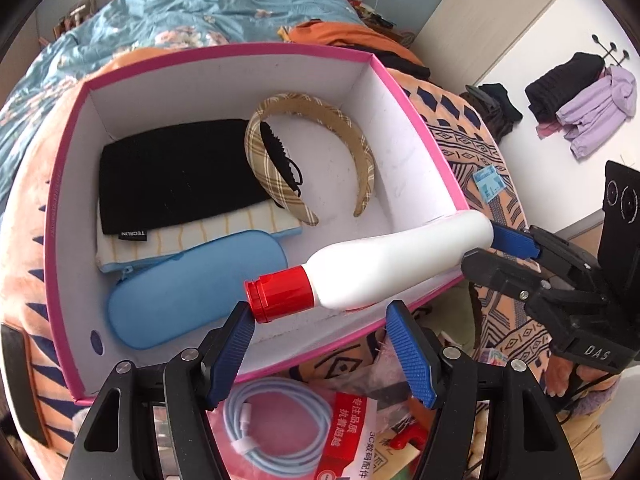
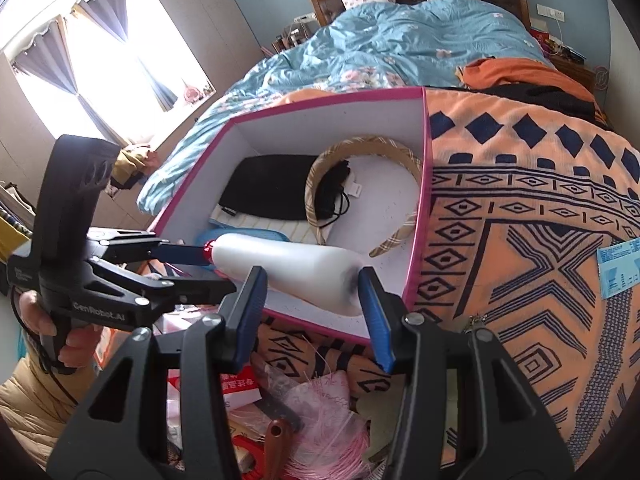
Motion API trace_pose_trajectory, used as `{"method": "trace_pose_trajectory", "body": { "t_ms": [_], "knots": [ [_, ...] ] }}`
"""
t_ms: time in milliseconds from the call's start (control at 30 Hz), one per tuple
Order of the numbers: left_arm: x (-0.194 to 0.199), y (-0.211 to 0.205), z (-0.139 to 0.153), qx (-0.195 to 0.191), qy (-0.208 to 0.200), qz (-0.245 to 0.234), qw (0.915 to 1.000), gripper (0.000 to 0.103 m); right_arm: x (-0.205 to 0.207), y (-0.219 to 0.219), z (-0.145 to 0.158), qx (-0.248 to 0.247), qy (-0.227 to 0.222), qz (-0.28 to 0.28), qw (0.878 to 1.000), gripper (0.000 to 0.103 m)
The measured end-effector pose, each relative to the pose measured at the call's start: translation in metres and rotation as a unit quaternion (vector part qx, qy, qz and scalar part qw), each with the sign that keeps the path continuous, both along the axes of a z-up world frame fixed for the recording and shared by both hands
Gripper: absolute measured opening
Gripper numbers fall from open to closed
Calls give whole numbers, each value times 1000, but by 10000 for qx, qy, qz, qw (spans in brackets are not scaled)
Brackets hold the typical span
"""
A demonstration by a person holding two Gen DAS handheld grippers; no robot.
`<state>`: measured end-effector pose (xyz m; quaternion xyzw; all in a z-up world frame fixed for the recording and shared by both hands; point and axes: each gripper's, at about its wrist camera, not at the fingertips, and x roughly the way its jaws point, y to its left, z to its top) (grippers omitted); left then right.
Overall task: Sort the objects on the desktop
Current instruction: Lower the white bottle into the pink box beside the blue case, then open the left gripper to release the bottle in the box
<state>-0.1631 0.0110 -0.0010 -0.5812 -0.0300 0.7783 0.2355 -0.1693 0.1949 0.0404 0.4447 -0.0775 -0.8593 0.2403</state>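
Note:
A white bottle [image 1: 396, 256] with a red cap [image 1: 278, 293] hangs over the near wall of the pink box [image 1: 68, 184]. My right gripper [image 2: 314, 304] is shut on the bottle's base [image 2: 320, 276]; it shows at the right of the left wrist view [image 1: 492, 248]. My left gripper [image 1: 320, 344] is open, its jaws apart just below the red cap, one fingertip close to it. It shows in the right wrist view [image 2: 200, 266] beside the cap. The box holds a black pouch [image 1: 176, 172], a plaid headband [image 1: 312, 152], a striped pouch [image 1: 192, 240] and a blue case [image 1: 192, 288].
The box [image 2: 420, 240] rests on an orange patterned blanket [image 2: 520, 216] on a bed with a blue duvet [image 1: 180, 12]. A coiled light-blue cable [image 1: 276, 420], a red packet [image 1: 352, 436] and pink fringe [image 2: 328, 416] lie below the grippers. A blue card [image 1: 490, 182] lies right of the box.

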Motion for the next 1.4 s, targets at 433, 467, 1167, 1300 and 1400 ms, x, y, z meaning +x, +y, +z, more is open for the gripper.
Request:
{"method": "trace_pose_trajectory", "body": {
  "t_ms": [433,467,1167,1300,1400],
  "knots": [
    [-34,12,-25,-296,-791,-136,9963,53,-23,-9,-11,613,-307,-97,9976,50],
    [-35,13,-25,-290,-742,-120,9967,53,-24,-10,-10,619,-263,-114,9977,50],
    [36,2,19,-325,1509,278,9876,79,14,-19,-13,358,481,37,9982,50],
    [59,-1,21,-390,1850,471,9808,85,35,-24,-11,492,797,3,9956,50],
    [73,-7,19,-428,2011,575,9770,86,50,-26,-11,506,953,-31,9942,51]
  ]
}}
